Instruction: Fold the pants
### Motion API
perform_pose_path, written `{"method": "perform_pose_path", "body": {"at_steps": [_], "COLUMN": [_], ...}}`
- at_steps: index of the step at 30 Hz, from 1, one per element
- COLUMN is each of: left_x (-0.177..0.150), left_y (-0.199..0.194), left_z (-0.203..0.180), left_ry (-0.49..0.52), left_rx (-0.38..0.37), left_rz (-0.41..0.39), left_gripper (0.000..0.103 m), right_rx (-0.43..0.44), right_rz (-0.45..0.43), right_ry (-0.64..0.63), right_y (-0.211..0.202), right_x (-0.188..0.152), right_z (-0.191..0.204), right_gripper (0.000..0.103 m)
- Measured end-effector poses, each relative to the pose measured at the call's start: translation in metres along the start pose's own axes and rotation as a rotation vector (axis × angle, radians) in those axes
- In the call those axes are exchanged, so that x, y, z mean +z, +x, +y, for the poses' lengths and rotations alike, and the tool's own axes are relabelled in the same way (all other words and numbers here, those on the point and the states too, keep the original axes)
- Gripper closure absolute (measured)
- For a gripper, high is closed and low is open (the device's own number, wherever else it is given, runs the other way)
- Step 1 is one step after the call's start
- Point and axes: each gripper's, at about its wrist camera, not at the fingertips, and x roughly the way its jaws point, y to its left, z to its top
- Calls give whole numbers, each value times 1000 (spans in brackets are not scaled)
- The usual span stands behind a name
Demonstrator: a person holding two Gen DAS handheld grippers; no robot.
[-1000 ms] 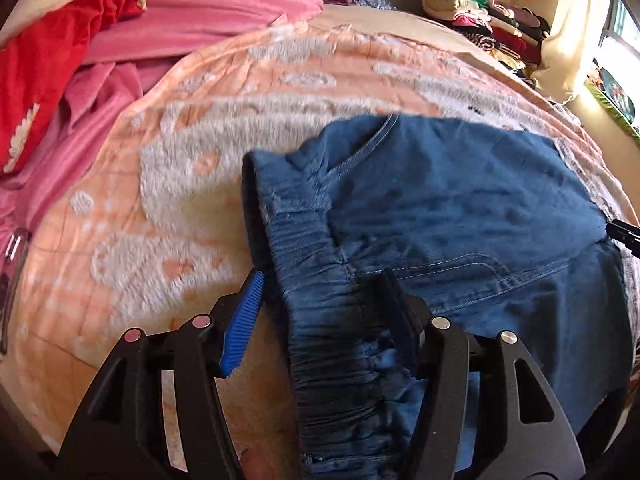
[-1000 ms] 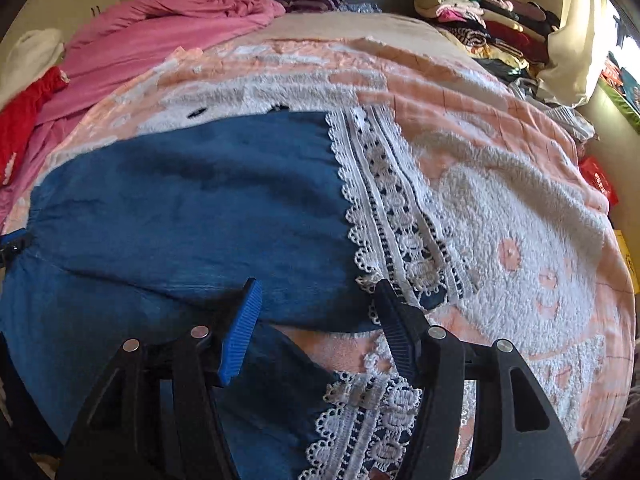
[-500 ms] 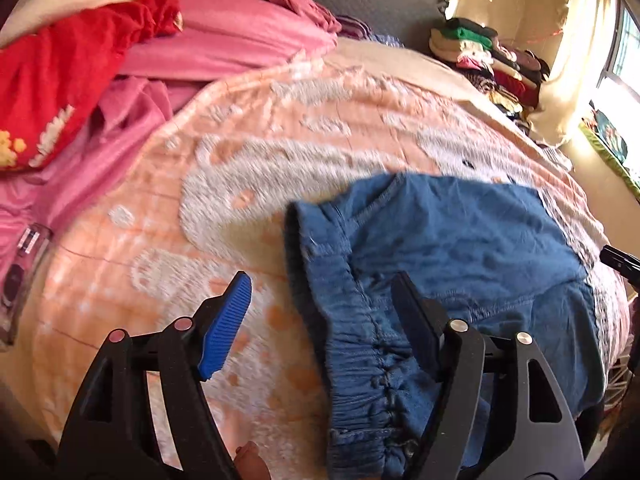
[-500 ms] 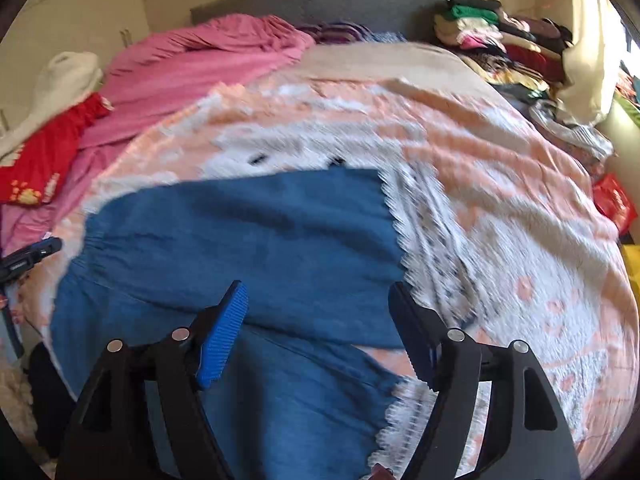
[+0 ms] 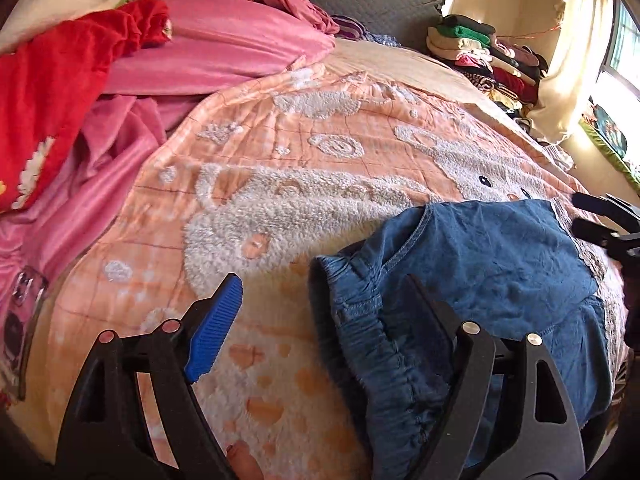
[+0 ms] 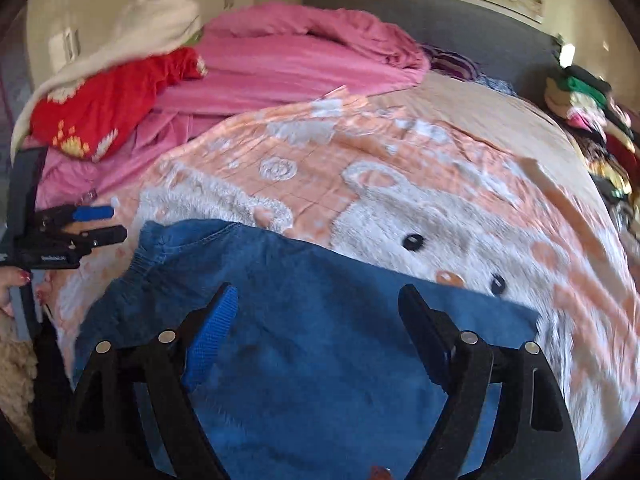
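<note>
The blue denim pants (image 5: 500, 280) lie folded on the peach blanket (image 5: 320, 168) near the bed's front edge, elastic waistband (image 5: 384, 360) to the left, white lace hem (image 5: 592, 256) to the right. My left gripper (image 5: 320, 312) is open and empty, above the blanket beside the waistband. My right gripper (image 6: 316, 320) is open and empty, raised above the pants (image 6: 320, 340). Each gripper shows in the other's view: the right at the far right (image 5: 604, 220), the left at the far left (image 6: 96, 224).
Pink bedding (image 5: 224, 52) and a red garment (image 5: 60, 92) are heaped at the left and back. A stack of folded clothes (image 5: 484, 60) stands at the back right by a curtain. A grey headboard (image 6: 480, 36) is behind. A phone-like object (image 5: 20, 320) lies at the left edge.
Both grippers have pulled back and lifted away from the pants, so more of the bed shows. The left one has shifted left off the waistband. The pants stay lying folded.
</note>
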Motion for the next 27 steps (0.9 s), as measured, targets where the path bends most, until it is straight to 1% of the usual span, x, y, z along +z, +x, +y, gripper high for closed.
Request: {"method": "perform_pose_path", "body": {"at_steps": [1, 3, 4, 7, 8, 10, 12, 13, 14, 15, 16, 18, 20, 23, 25, 26, 27], "left_x": [1, 3, 3, 5, 6, 5, 3, 2, 1, 0, 0, 1, 1, 0, -1, -2, -2], "left_y": [6, 21, 27, 47, 52, 61, 68, 69, 71, 71, 68, 55, 34, 12, 2, -2, -3], "left_z": [0, 0, 0, 3, 5, 9, 7, 5, 3, 1, 1, -1, -8, -17, -24, -28, -29], "left_ry": [-4, -4, -2, -12, -24, -47, -47, -43, -34, -32, -37, -39, 8, 45, 70, 86, 97], "left_rx": [-3, 3, 2, -10, -20, -46, -79, -96, -105, -94, -98, -121, -135, -148, -144, -141, -135], "left_rz": [7, 26, 31, 51, 49, 52, 61, 63, 64, 58, 50, 8, -49, -98, -123, -133, -136], "left_gripper": [29, 29, 29, 29, 29, 30, 50, 67, 71, 73, 79, 80, 80, 80, 80, 80, 80], "right_rx": [-3, 33, 38, 37, 22, 18, 10, 10, 9, 11, 12, 16, 22, 25, 46, 51, 63], "right_rz": [18, 50, 61, 106, 121, 146, 154, 158, 160, 162, 163, 165, 165, 169, 164, 165, 175], "right_ry": [-23, -54, -57, -82, -94, -117, -134, -142, -146, -149, -155, -173, -190, -233, -284, -305, -332], "right_y": [13, 36, 44, 71, 79, 93, 102, 105, 107, 108, 111, 113, 115, 117, 116, 116, 116], "right_x": [5, 14, 15, 23, 24, 26, 26, 25, 24, 23, 23, 21, 21, 25, 27, 27, 27], "right_z": [5, 12, 13, 14, 14, 16, 15, 14, 13, 11, 11, 11, 12, 17, 27, 30, 36], "right_gripper": [21, 21, 21, 21, 21, 21, 21, 21, 21, 21, 21, 23, 25, 31, 48, 53, 63]}}
